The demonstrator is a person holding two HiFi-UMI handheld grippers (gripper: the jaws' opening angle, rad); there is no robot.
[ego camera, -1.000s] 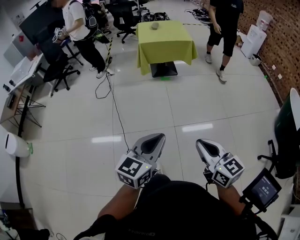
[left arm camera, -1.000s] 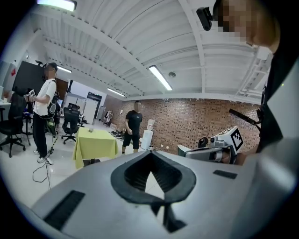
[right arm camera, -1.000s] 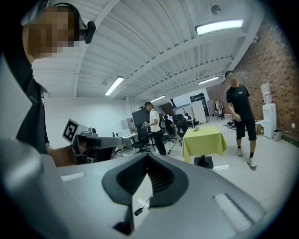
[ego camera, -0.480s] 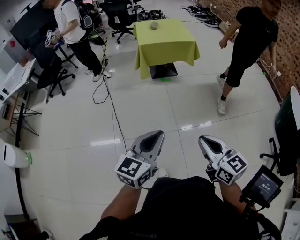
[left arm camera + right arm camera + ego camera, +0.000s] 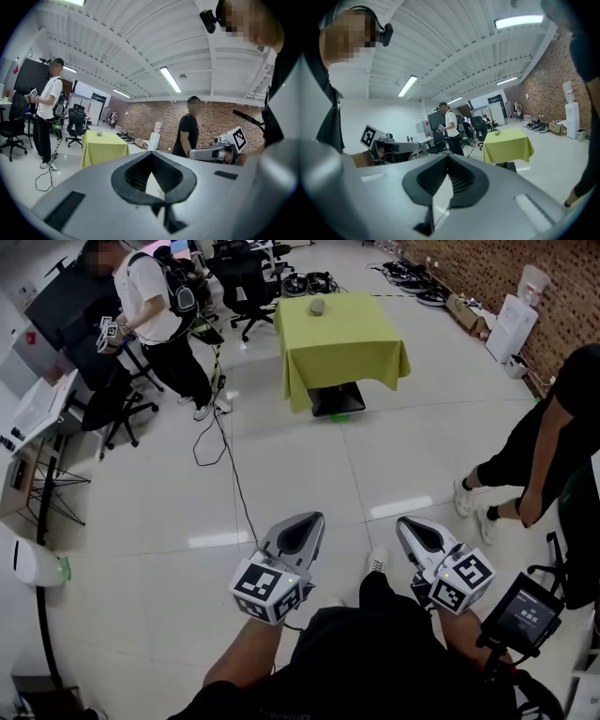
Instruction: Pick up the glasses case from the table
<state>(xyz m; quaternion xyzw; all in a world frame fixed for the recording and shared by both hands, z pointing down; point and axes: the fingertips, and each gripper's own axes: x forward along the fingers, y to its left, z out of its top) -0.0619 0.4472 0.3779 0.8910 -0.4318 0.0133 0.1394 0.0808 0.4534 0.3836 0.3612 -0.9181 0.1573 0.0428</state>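
Jaws of the left gripper (image 5: 307,524) and right gripper (image 5: 411,529) are pressed together, nothing between them. Both grippers are well apart from the green-clothed table (image 5: 349,351), pointing toward it. The glasses case (image 5: 317,307) lies on the table's far part.

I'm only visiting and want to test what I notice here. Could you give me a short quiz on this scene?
1. True or false: the glasses case lies on the table draped in yellow-green cloth.
2. The fingers of the left gripper and right gripper are: A) shut, holding nothing; B) wide open; C) shut on the case.
3. How many bystanders show in the head view?
Key: 1 true. 2 A. 3 two: a person in a white shirt and a person in black.
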